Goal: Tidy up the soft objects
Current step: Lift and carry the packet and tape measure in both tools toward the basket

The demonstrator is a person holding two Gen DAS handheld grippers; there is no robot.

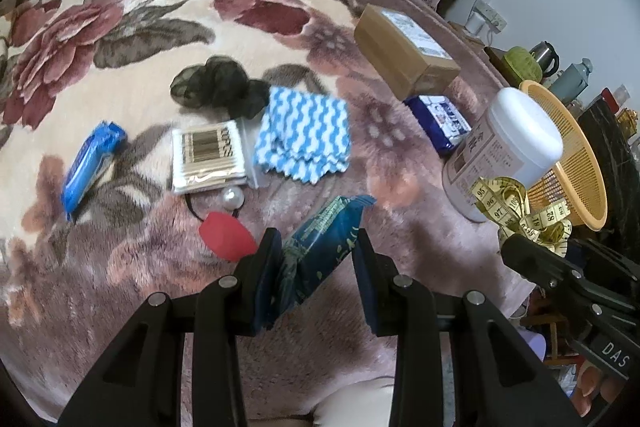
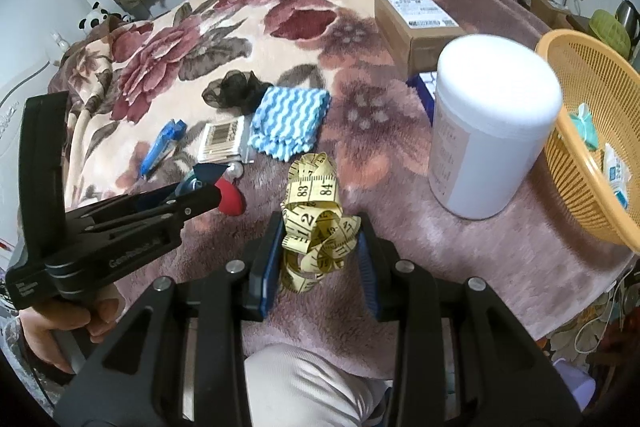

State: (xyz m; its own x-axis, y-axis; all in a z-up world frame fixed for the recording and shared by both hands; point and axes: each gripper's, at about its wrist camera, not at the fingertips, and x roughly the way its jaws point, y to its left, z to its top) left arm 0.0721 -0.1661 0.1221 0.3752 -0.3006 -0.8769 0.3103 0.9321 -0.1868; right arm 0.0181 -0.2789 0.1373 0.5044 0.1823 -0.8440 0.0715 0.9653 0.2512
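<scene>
My left gripper is shut on a dark blue soft packet, held above the floral blanket. My right gripper is shut on a bundled yellow measuring tape, held above the blanket; the tape also shows in the left wrist view. An orange mesh basket stands at the right with small packets inside. On the blanket lie a blue-and-white wavy cloth, a black mesh scrunchie, a red sponge, a pearl hair tie and a blue wrapper.
A white jar stands between my right gripper and the basket. A cardboard box and a blue tissue pack lie beyond it. A bag of cotton swabs lies left of the cloth. The bed edge runs along the right.
</scene>
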